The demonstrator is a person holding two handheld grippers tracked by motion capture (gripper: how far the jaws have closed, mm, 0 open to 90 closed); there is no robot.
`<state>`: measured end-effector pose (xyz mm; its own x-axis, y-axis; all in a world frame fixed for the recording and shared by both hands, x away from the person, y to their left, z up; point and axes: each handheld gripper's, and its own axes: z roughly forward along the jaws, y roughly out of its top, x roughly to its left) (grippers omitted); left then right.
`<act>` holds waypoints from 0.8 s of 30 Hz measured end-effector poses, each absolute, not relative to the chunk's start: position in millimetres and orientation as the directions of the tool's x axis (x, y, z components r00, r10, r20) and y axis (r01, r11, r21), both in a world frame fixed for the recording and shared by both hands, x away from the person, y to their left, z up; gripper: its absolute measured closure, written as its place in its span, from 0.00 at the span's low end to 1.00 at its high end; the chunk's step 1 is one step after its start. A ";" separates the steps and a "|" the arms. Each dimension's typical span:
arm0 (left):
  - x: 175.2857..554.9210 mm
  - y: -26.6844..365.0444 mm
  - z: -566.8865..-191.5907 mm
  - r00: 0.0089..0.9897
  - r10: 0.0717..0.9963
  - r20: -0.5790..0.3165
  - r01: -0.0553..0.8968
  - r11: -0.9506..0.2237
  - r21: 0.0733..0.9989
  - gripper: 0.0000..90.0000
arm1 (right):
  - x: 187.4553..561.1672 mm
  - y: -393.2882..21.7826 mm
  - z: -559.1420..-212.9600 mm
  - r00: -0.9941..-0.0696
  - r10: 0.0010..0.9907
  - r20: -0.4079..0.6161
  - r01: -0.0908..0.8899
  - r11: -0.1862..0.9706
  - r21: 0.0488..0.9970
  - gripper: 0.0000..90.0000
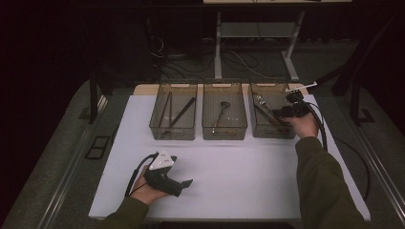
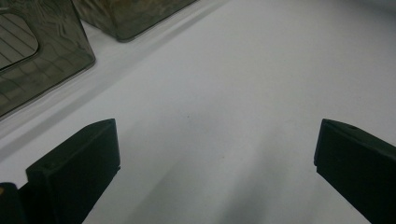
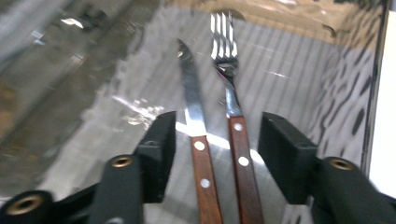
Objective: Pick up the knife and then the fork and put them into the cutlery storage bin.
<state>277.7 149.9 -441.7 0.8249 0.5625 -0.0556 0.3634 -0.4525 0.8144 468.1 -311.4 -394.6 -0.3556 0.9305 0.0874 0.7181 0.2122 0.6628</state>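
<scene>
Right jaws: right gripper (image 3: pixel 215 140) has its two black jaws apart, nothing clamped; pads press on neither handle.
Between right jaws: wooden-handled steel knife (image 3: pixel 198 140) and wooden-handled steel fork (image 3: pixel 236 135) lie side by side in the gap, handles toward the camera, blade tip and tines pointing away.
Knife vs fork: knife on the left, fork on the right in the right gripper view; handles just beside each other, touching or not cannot be told.
Handles: brown wood, pale rivets on each.
Location of knife and fork: on the floor of the smoky transparent plastic bin at the right (image 1: pixel 272 112); right gripper (image 1: pixel 282 113) reaches into it from the near right side.
Right hand: hand (image 1: pixel 303 125) grips the gripper body at the bin's right edge, olive sleeve comes from bottom right, black cable trails off to the right.
Left jaws: left gripper (image 2: pixel 217 154) has jaws wide apart, nothing between them, bare white table surface (image 2: pixel 243 84) under them.
Left gripper place: left gripper (image 1: pixel 184 183) rests low at the near left of the table, well apart from the bins, grey three-cornered plate on top, pointing right.
Left hand: hand (image 1: pixel 145 191) holds it from below left.
Other bins: middle smoky bin (image 1: pixel 224 107) holds a dark spoon-like utensil; left smoky bin (image 1: pixel 173 109) holds long dark sticks, kind too small to tell.
Bin row: three bins side by side at the far edge of the white table (image 1: pixel 239 176).
</scene>
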 end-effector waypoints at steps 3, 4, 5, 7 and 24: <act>278.3 149.8 -442.3 0.826 0.560 -0.060 0.367 -0.455 0.812 0.00 | 461.8 -313.8 -390.0 -0.380 0.917 0.122 0.697 0.198 0.689 0.41; 278.4 149.7 -442.5 0.826 0.560 -0.062 0.368 -0.454 0.811 0.00 | 459.4 -314.5 -388.6 -0.391 0.911 0.133 0.688 0.193 0.699 0.39; 278.5 149.8 -442.6 0.826 0.561 -0.063 0.370 -0.454 0.811 0.00 | 457.1 -315.0 -387.0 -0.398 0.906 0.140 0.678 0.188 0.710 0.36; 278.8 149.6 -442.6 0.825 0.561 -0.067 0.371 -0.450 0.813 0.00 | 452.1 -314.6 -384.2 -0.414 0.898 0.151 0.657 0.180 0.732 0.31; 280.2 151.6 -442.5 0.819 0.568 -0.077 0.374 -0.427 0.824 0.00 | 399.1 -300.2 -374.6 -0.506 0.848 0.156 0.541 0.172 0.823 0.15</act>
